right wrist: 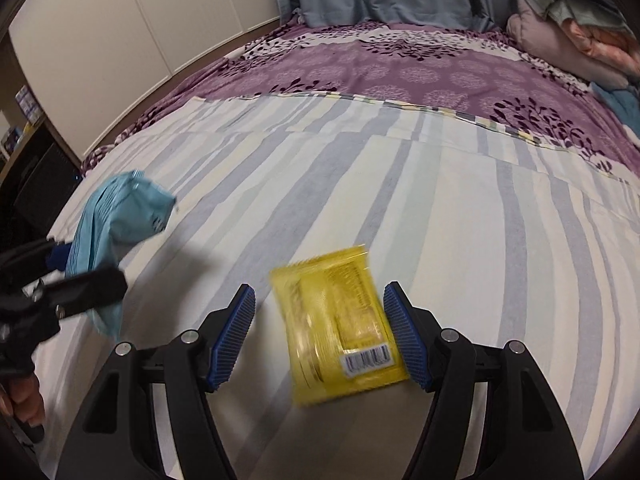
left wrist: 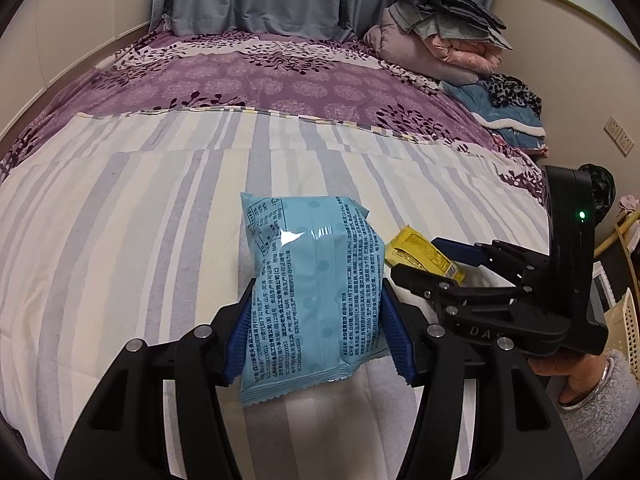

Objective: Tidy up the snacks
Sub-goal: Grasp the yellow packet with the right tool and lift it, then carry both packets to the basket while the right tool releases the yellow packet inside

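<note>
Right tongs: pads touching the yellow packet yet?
Apart on one side at least. The right wrist view shows striped sheet between the yellow packet and one blue pad of the right tongs; the other pad sits close to the packet's edge, contact unclear.

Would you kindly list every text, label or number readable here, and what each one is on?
"DAS": raised letters on the right tool's black body; more may be hidden.
Blue snack bag: dense printed Chinese text and numbers, too small to read.
Yellow snack packet: barcode and print, blurred.
</note>
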`<control>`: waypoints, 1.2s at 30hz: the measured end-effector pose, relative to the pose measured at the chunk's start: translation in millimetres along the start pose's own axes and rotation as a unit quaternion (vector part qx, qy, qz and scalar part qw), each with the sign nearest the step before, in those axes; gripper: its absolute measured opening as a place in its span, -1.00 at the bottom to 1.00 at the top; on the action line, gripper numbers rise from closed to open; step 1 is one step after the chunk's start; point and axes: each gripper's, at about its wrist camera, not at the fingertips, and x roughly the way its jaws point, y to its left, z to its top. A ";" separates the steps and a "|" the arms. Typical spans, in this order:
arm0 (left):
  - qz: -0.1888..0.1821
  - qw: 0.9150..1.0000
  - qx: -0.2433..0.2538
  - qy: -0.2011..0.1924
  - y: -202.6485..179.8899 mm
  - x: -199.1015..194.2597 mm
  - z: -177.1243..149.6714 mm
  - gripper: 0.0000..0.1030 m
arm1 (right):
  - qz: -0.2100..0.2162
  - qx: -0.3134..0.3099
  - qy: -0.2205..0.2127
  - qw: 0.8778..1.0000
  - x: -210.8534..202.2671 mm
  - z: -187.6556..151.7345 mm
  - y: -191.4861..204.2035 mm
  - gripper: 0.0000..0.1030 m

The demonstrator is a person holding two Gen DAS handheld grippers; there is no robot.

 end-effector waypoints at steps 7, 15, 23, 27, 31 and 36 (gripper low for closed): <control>0.002 1.000 -0.004 0.002 6.9 -1.6 -3.8 0.14 | -0.043 -0.042 0.003 0.998 -1.0 -8.1 19.9 0.31; 0.005 1.000 -0.005 0.006 8.1 -0.7 -5.5 0.14 | -0.066 -0.047 0.000 0.997 -1.0 -6.1 25.9 -0.06; 0.003 1.000 0.000 0.004 3.7 -6.9 -6.4 0.14 | -0.078 -0.026 -0.004 0.997 -13.3 -17.3 27.5 -0.11; 0.001 1.000 0.004 0.002 -0.6 -11.9 -9.1 0.14 | -0.076 -0.003 -0.017 0.997 -33.4 -30.0 26.7 -0.11; -0.003 1.000 0.010 0.000 -8.0 -19.1 -11.3 0.14 | -0.074 0.022 -0.030 0.997 -54.8 -41.5 25.5 -0.11; -0.010 1.000 0.020 -0.007 -18.9 -33.5 -16.9 0.14 | -0.072 0.055 -0.052 0.995 -88.7 -61.6 25.1 -0.11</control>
